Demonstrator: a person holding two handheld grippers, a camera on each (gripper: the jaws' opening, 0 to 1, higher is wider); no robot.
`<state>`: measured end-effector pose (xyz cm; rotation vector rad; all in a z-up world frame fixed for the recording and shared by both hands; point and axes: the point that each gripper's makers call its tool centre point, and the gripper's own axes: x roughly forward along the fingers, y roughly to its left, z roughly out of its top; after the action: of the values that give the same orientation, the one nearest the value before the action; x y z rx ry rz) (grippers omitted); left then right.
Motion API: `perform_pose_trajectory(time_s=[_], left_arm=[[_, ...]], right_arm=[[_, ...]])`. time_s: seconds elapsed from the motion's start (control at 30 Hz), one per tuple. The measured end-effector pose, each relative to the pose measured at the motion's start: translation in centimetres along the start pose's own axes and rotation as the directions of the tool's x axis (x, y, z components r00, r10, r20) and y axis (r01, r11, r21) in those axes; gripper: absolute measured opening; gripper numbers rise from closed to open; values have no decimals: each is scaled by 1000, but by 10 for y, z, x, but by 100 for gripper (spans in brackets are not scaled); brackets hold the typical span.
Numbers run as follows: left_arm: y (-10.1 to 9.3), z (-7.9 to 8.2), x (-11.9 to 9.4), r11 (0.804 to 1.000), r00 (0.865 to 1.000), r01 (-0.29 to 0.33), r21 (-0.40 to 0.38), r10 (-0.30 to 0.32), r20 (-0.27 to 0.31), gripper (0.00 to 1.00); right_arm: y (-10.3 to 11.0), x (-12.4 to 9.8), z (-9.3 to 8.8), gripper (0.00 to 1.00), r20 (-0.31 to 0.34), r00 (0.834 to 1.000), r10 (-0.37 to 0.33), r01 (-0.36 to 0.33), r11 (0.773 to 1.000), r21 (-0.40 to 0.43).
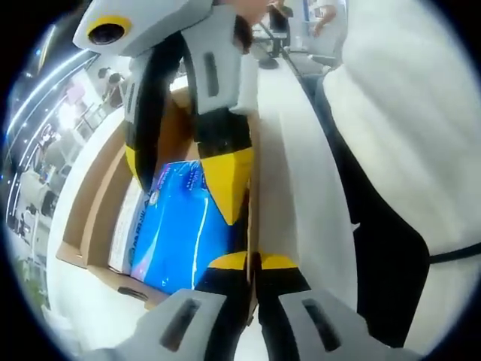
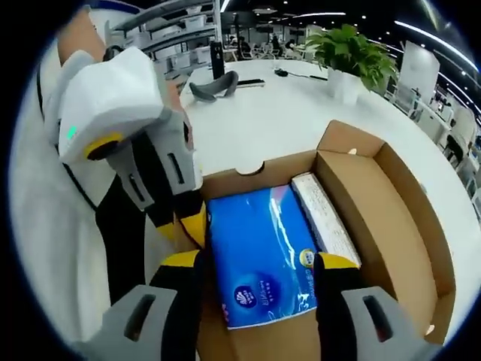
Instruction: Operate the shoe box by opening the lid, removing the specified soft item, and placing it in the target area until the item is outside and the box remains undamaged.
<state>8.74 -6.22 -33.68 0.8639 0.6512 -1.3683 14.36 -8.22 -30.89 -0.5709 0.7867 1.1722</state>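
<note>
With the lid already folded back, the box (image 2: 391,203) sits open on the white table (image 2: 285,113), and the step in hand looks to be the lift of the blue tissue pack (image 2: 259,256) out of it.

Going left to right in the right gripper view: the left gripper (image 2: 192,226) comes in from the left, its yellow-tipped jaws down at the near-left wall of the box. Next is the blue pack, lying flat on the box floor against that wall. Just beside its right edge lies a white wrapped bundle (image 2: 323,214) (contents not readable). Further right, bare cardboard floor and the folded-back lid.

The right gripper (image 2: 259,259) has its jaws spread wide, one at each long side of the pack; I can't tell if they touch it yet, and nothing is lifted.

In the left gripper view, the left gripper (image 1: 254,261) has its jaws drawn nearly together on the box's cardboard wall (image 1: 254,188), so I judge it is pinching that wall to steady the box. The pack (image 1: 176,226) shows just left of it.

To do this well:
- Close on the pack's sides alone; the right jaw is close to the white bundle and could catch it.
- Squeeze gently, the pack is soft and will buckle.
- Lift straight up, clear of the walls, holding the box down without creasing its edge.
</note>
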Motion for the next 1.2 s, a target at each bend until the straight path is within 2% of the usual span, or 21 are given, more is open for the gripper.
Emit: perform_pose_trajectory(time_s=[0.27,0.4,0.57,0.6,0.67,0.7,0.93,1.2], left_arm=[[1,0,0,1000,1000,-3,3,3,2,2],[1,0,0,1000,1000,5,-4,-5,-2,2],[1,0,0,1000,1000,3,-1,-3,0,2],[1,0,0,1000,1000,3,-1,-3,0,2],[2,0,-1,1000,1000,3,-4,-3,2,2],[2,0,0,1000,1000,3,-4,-3,2,2],[2,1,-1,1000,1000,-7,-9,7,6,3],[2,2,-2,1000,1000,0,-10,0,5,2]], right_arm=[[-1,3,-1,61,-27,1000,12,-13,999,-31],[-2,9,-3,61,-58,998,19,-23,997,-75],[2,17,6,62,-57,997,55,-59,996,-71],[1,21,5,62,-76,996,50,-56,995,-80],[-6,24,-1,59,-122,992,7,-27,986,-166],[-1,26,-1,60,-115,993,31,-49,987,-151],[-5,26,-1,60,-115,992,61,-76,988,-136],[-5,20,-9,59,-130,989,70,-92,981,-172]])
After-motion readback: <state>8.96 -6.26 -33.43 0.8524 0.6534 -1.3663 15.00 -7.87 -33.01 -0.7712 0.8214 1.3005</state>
